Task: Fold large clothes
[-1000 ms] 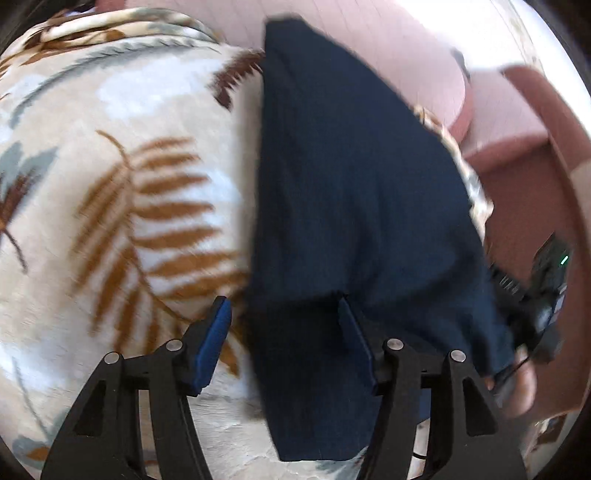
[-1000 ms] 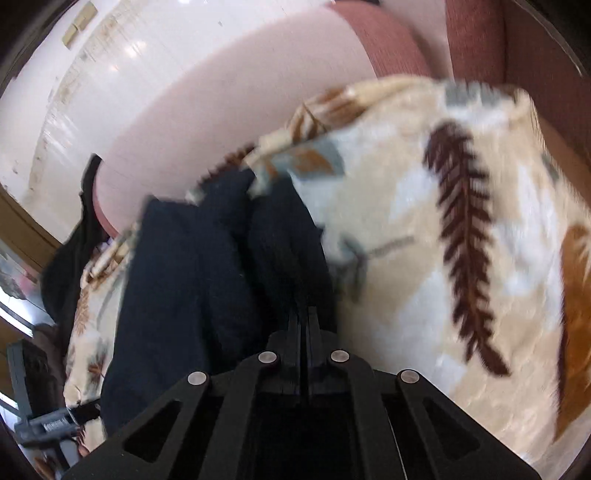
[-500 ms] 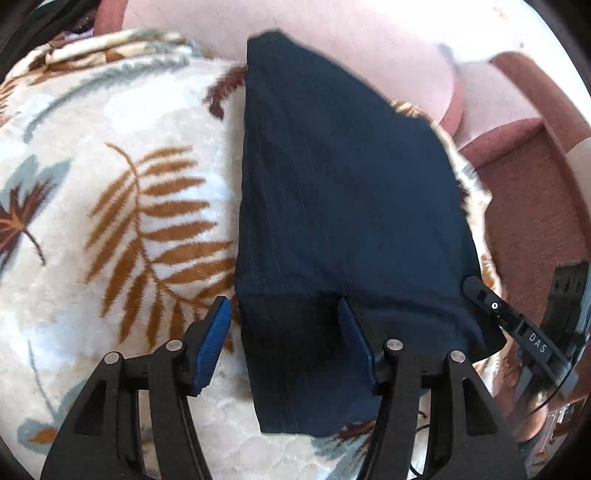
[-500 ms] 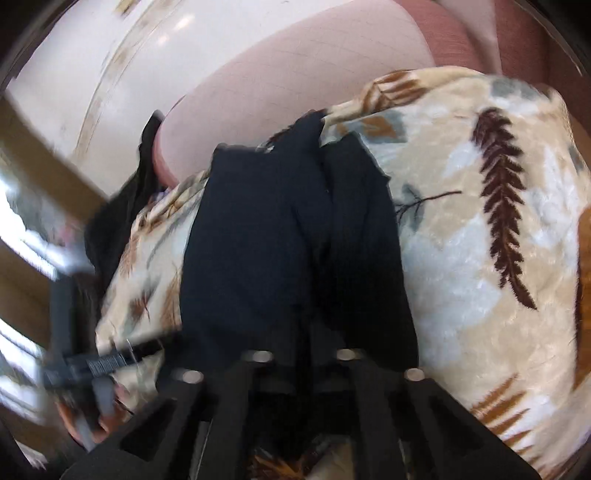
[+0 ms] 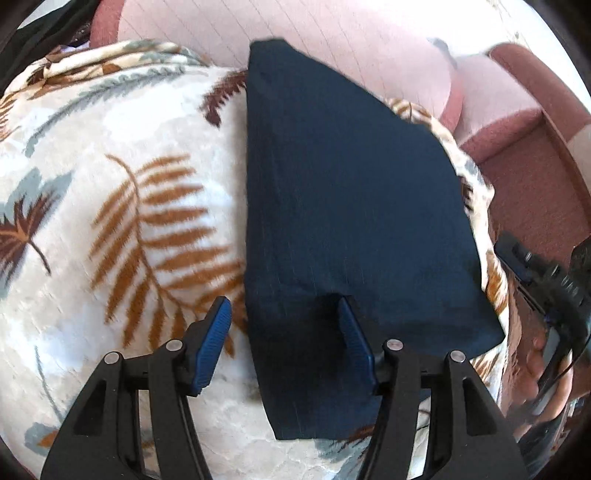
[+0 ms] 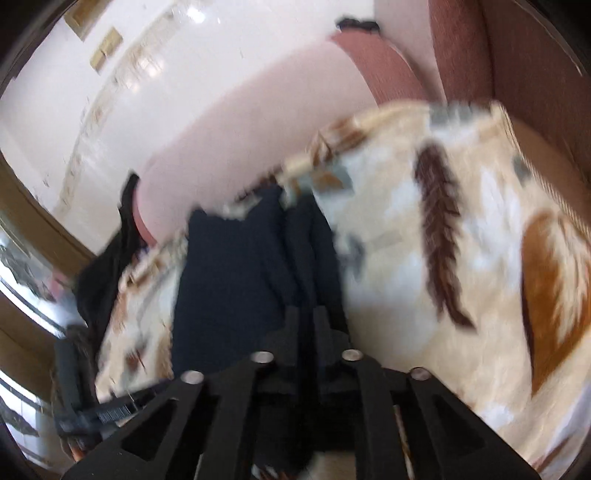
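A dark navy garment lies folded in a long strip on a leaf-print blanket. My left gripper is open over its near left edge, with the right finger over the cloth and the left finger over the blanket. In the right wrist view the same garment runs away from my right gripper, whose fingers are pressed together on a fold of the cloth. That view is blurred.
The blanket covers a pink sofa with a pale backrest and a red-brown armrest. The other gripper and a hand show at the right edge. Dark cloth hangs at the sofa's far end.
The right gripper has swung while holding the garment, and its view has shifted and blurred. The left gripper stays open over the garment's near edge; the cloth lies flatter.
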Demonstrator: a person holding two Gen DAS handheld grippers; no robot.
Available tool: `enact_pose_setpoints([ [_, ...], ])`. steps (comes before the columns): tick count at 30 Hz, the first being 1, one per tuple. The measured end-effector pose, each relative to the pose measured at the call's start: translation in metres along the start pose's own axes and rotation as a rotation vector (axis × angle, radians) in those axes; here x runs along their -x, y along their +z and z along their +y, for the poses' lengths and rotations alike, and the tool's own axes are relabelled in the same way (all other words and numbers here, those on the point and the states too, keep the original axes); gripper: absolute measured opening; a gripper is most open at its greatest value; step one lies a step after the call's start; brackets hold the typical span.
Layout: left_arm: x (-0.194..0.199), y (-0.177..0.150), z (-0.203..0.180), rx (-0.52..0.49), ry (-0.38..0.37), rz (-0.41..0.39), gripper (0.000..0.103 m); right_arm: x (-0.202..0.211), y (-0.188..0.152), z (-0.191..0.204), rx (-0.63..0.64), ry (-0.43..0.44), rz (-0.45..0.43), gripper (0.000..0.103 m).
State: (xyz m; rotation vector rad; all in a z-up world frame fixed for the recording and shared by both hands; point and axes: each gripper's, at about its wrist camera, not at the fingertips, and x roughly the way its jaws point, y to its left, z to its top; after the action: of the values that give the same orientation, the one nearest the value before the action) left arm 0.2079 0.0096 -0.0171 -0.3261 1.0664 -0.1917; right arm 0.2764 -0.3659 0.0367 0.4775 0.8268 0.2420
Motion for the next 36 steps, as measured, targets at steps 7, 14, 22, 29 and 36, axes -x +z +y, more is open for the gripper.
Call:
enact_pose_setpoints([
  [7, -0.018, 0.052, 0.025, 0.120, -0.058, 0.050, 0.059, -0.071, 0.022, 0.023, 0.007, -0.087, 0.092, 0.063],
  [14, -0.038, 0.081, 0.015, 0.119, -0.095, 0.038, 0.060, -0.071, 0.028, 0.020, 0.023, -0.039, -0.005, 0.002],
  [22, -0.039, 0.074, 0.016, 0.120, -0.079, 0.066, 0.074, -0.075, 0.017, -0.005, -0.081, -0.077, 0.039, 0.010],
  [29, -0.025, 0.030, 0.011, 0.046, -0.010, 0.032, 0.073, -0.054, -0.020, 0.006, 0.046, -0.061, 0.087, 0.015],
  [36, -0.014, 0.016, 0.007, 0.026, 0.022, 0.022, 0.073, 0.000, -0.028, 0.015, 0.063, 0.024, -0.023, 0.019],
])
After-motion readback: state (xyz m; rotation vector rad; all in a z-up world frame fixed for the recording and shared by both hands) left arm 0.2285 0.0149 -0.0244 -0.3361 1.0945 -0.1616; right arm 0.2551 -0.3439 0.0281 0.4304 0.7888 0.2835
